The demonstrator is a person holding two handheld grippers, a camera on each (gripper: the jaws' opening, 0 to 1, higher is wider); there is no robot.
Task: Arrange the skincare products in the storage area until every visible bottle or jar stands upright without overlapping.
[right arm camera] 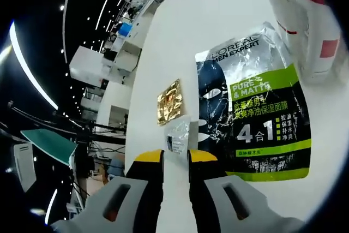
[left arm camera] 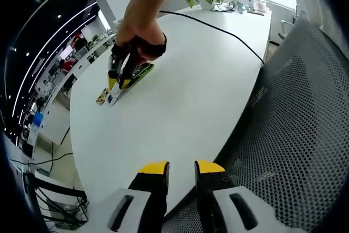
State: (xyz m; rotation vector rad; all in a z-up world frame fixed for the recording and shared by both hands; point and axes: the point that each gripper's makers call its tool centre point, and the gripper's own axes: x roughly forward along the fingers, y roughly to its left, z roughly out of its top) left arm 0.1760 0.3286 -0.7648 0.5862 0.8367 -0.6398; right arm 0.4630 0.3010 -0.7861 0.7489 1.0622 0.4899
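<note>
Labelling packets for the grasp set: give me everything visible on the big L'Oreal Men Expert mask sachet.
The L'Oreal Men Expert mask sachet is a flat, shiny silver foil pouch, creased, printed with a dark masked face, a green "Pure & Matte" panel, Chinese text and "4" on black, and a green bottom band. It lies face up on the white table, beside a small gold sachet and a small clear sachet. The right gripper sits at the clear one, near its lower corner.

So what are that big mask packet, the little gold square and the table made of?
The mask packet looks like metallised plastic foil: silvery, crinkled, catching glare. The gold square seems to be gold foil too, wrinkled and shiny, though it's too small to be sure. The table has a smooth white top, probably laminate or painted board, with soft reflections.
</note>
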